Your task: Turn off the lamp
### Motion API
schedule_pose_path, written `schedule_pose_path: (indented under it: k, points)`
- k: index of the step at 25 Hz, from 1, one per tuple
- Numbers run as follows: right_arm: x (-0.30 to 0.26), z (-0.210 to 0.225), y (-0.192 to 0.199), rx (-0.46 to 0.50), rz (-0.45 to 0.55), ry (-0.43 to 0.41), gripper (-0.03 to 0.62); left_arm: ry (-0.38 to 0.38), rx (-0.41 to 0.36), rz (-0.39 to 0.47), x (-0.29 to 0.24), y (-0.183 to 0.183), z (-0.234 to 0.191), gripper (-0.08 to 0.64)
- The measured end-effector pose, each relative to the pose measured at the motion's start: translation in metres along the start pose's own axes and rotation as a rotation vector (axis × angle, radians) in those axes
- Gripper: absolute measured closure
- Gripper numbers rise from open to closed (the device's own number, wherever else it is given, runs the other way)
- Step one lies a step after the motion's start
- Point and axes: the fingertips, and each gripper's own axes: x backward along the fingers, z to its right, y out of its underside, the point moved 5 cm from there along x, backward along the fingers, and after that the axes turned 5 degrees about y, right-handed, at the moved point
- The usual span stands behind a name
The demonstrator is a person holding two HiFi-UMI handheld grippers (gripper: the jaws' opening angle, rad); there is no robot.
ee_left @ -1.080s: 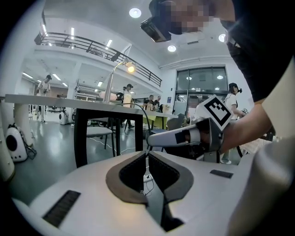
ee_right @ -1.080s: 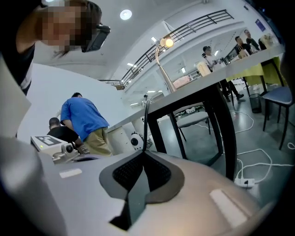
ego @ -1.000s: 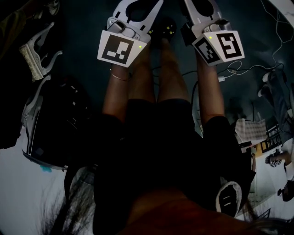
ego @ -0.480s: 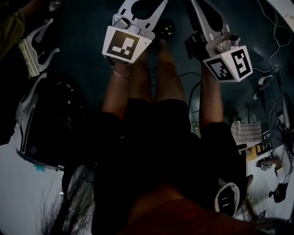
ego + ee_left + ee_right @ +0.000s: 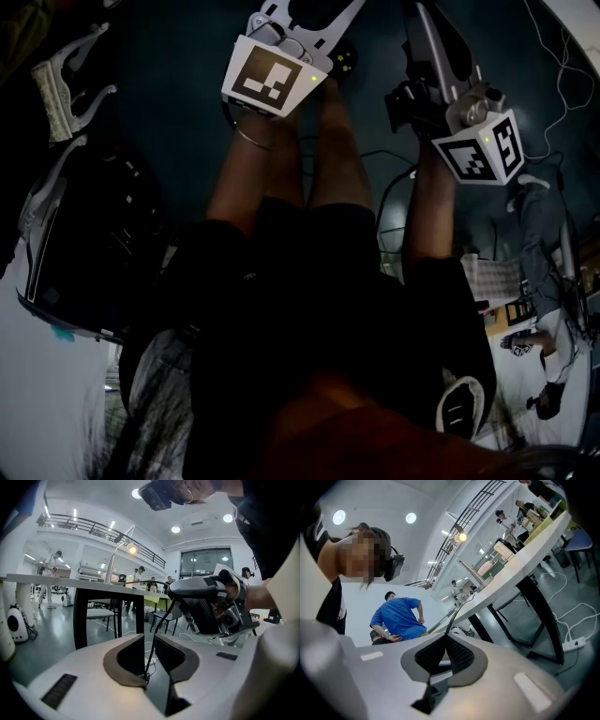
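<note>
The lit lamp [image 5: 132, 549] was shown only by the two gripper views. It stood on the long white desk [image 5: 56, 577], well apart from both grippers. In the head view only the person's legs [image 5: 239, 178], the dark floor [image 5: 178, 56] and a marker cube [image 5: 275, 77] on each gripper were caught.

The jaws of the left gripper [image 5: 149, 641] were held a little apart, released. A thin black cable [image 5: 153, 646] was seen in the narrow gap, and whether it touched the pads could not be told. The jaws of the right gripper [image 5: 446, 636] were clenched, tip against tip, with nothing grasped.

The front edge of the desk was seen level in the left gripper view and steeply tilted in the right gripper view. Under it, between the black legs [image 5: 539, 616], open grey floor was left. This floor was crossed by white cables and a power strip [image 5: 572, 644], shown by the right gripper view alone. A person in a blue shirt [image 5: 401, 616] was also seen only there, beyond the lower end of the desk edge.
</note>
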Motion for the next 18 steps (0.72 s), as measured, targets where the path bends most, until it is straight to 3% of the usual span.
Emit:
schedule_pose_path:
  k: [1,2,6,14,18]
  points:
    - [0.000,0.000,-0.001,-0.015,0.006,-0.011,0.580,0.005,0.005,-0.007,-0.003,0.002,-0.001,0.479]
    - [-0.001,0.000,-0.002,-0.032,0.012,-0.022,0.580,0.011,0.010,-0.014,-0.005,0.005,-0.002,0.469]
    - [-0.003,-0.002,-0.004,-0.091,0.029,-0.064,0.580,0.016,0.012,-0.010,-0.012,0.009,-0.008,0.469]
    - [-0.005,-0.006,-0.006,-0.096,0.022,-0.110,0.580,0.045,-0.053,-0.111,-0.028,0.021,-0.013,0.469]
    - [-0.005,-0.006,-0.005,-0.127,0.023,-0.132,0.580,0.059,-0.040,-0.113,-0.037,0.023,-0.010,0.469]
